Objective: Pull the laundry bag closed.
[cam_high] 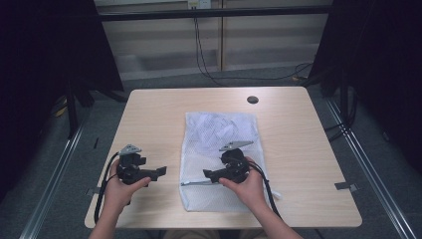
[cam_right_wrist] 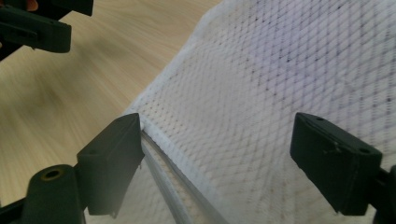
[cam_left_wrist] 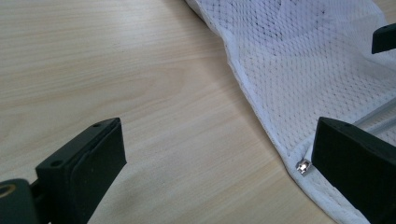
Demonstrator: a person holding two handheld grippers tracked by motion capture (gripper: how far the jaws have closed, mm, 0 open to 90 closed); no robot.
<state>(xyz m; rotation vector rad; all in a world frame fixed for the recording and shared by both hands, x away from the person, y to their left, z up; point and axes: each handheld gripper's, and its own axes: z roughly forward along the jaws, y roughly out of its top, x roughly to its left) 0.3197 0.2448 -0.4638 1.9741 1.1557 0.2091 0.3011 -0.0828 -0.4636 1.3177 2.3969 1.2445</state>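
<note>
A white mesh laundry bag [cam_high: 219, 149] lies flat in the middle of the wooden table [cam_high: 149, 114], with crumpled white cloth [cam_high: 211, 130] inside its far half. My right gripper [cam_high: 206, 174] hovers over the bag's near part, pointing left, open. In the right gripper view its jaws straddle the mesh [cam_right_wrist: 280, 84] and the zipper line [cam_right_wrist: 163, 172] without pressing on them. My left gripper [cam_high: 160, 172] is open over bare wood just left of the bag, pointing right. The left gripper view shows the bag's edge [cam_left_wrist: 261, 107] and a small metal zipper end [cam_left_wrist: 304, 166] beside its right jaw.
A black round grommet [cam_high: 252, 99] sits near the table's far edge. Bare wood lies left and right of the bag. Cables [cam_high: 209, 69] run across the floor beyond the table. Dark curtains stand at both sides.
</note>
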